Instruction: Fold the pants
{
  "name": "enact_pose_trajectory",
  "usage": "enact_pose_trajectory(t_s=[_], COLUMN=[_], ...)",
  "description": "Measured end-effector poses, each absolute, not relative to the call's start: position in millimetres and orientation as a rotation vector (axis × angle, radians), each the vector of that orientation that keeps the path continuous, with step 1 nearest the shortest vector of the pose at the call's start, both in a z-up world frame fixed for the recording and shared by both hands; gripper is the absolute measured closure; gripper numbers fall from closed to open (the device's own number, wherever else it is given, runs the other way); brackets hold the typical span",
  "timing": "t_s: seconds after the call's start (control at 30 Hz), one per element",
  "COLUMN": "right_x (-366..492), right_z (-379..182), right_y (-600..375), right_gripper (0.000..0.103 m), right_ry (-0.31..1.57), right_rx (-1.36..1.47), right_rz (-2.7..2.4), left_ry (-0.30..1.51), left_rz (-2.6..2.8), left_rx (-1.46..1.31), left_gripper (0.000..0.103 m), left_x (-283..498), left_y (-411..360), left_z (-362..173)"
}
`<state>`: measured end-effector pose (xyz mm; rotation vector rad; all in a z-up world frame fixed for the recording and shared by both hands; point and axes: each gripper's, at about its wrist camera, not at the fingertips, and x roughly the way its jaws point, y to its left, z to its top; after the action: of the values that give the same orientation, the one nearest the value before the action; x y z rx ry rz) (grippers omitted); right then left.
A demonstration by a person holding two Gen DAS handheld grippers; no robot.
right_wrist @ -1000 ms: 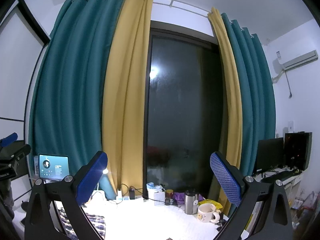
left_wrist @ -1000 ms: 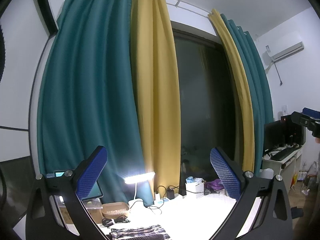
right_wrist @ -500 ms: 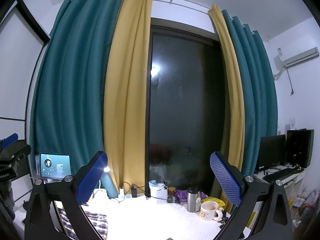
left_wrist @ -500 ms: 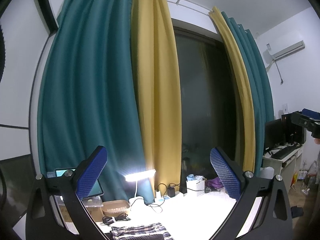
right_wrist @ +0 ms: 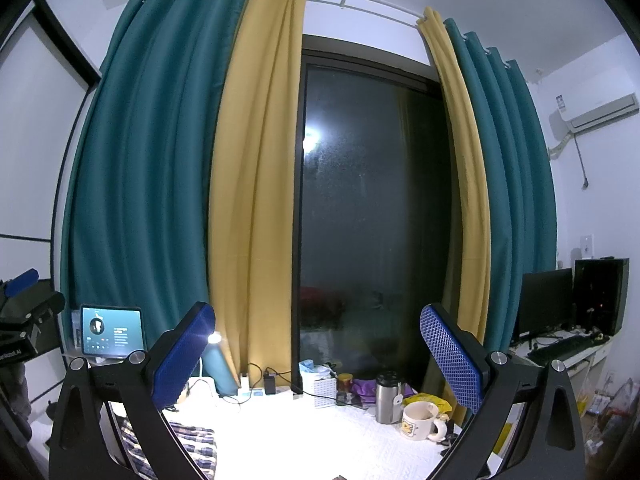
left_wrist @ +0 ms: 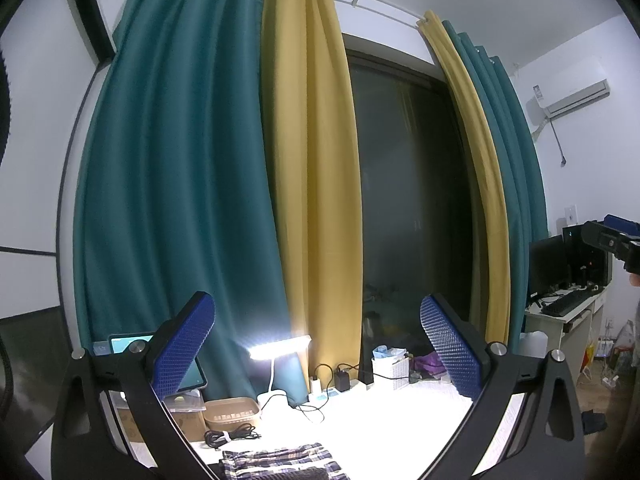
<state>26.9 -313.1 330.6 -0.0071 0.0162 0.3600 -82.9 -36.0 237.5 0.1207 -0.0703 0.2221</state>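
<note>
Currently, stage: both tools are raised and aimed level at the window wall, so folding looks either not begun or between steps; I cannot tell which.
Left claw: the left gripper [left_wrist: 316, 332] stands wide, nothing between its blue textured pads [left_wrist: 182, 346], and it hangs above the table instead of at the cloth.
Right claw: the right gripper [right_wrist: 316, 336] is likewise spread wide and empty, level with the window.
Task item: the dark blue-and-white plaid pants [left_wrist: 280, 462] lie on the white patterned tabletop [left_wrist: 384, 420] at the bottom centre of the left view; in the right view they [right_wrist: 192, 444] sit at the lower left, partly behind the gripper's black frame.
Why held so: by my judgement, open jaws held high suit an approach, since both must drop to the fabric edge before any pinch.
Clutter: a cream ceramic mug [right_wrist: 418, 420] and a steel travel tumbler [right_wrist: 386, 398] stand at the lower right of the right view, well apart from the pants, leaving room to fold.
Light: a lit white desk lamp [left_wrist: 280, 348] near the teal and mustard curtains [left_wrist: 180, 184] washes out the tabletop.
</note>
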Motion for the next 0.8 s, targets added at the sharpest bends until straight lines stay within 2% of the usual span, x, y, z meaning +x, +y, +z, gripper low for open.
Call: enact_pose_trajectory(t_s=[0.8], right_x=[25.9], right_z=[330.8], right_y=[-309.9], right_gripper=[0.000], right_ry=[0.019], right_rx=[-0.013], right_rz=[0.362], left_ry=[-0.052], left_rz=[0.234], left_rx=[0.107], left_gripper=[0.001], left_x=[-82.3], left_y=[-35.3], left_z=[234.7])
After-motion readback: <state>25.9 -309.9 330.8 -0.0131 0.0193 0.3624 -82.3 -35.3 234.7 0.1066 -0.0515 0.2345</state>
